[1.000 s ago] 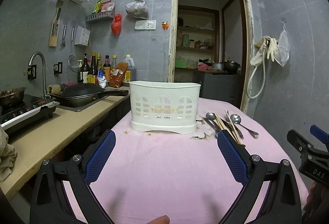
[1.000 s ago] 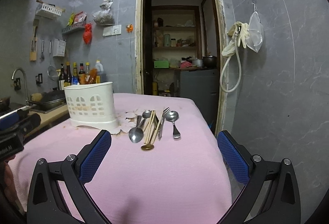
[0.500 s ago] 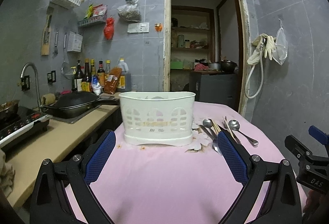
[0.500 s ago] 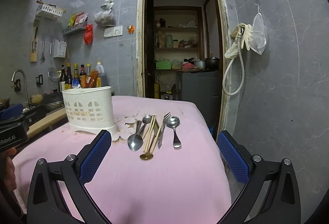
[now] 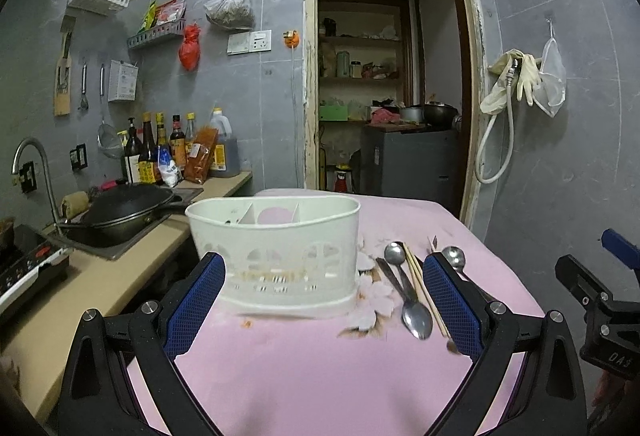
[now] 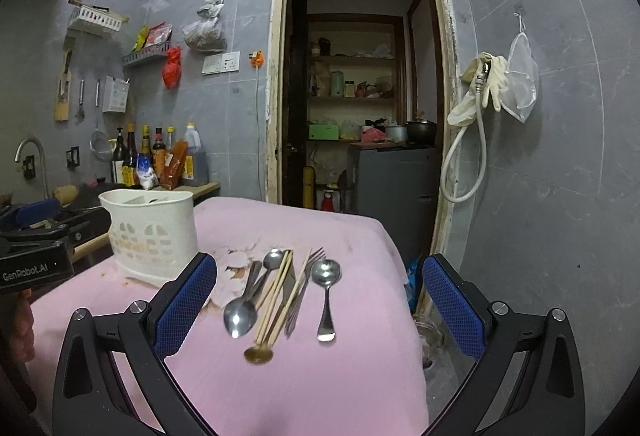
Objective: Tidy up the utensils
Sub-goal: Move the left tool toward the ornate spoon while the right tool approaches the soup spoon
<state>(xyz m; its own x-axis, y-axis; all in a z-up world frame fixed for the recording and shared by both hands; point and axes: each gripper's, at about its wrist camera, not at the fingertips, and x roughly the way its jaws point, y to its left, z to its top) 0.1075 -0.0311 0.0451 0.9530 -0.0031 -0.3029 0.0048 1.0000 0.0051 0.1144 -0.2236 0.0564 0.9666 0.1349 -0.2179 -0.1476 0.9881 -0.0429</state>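
**Both claws spread wide, nearer the caddy and cutlery than a second ago**

Left claw (image 5: 324,298) is released, its blue cross-hatched pads (image 5: 196,296) standing wide apart and gripping nothing. A second ago the white caddy (image 5: 276,256) sat well above those pads; now it fills the centre of the left view, its base dropping between them, and the camera looks over the rim onto the inner dividers. The right claw (image 6: 320,300) is likewise spread and empty. In its view the cutlery has grown larger and slid down to lie between the pads.

The caddy is oval, matte white plastic with arched cut-outs along its lower wall. It stands on a pink tablecloth (image 6: 304,384) of soft, faintly ribbed weave, stained and torn pale just right of the caddy. Beside that tear the utensils lie in a loose row, touching or overlapping: a polished steel spoon (image 6: 239,314), pale wooden chopsticks (image 6: 276,294), a steel fork (image 6: 304,286), a smaller steel spoon (image 6: 326,272), and a brass-coloured spoon bowl (image 6: 259,354) at the lower end.
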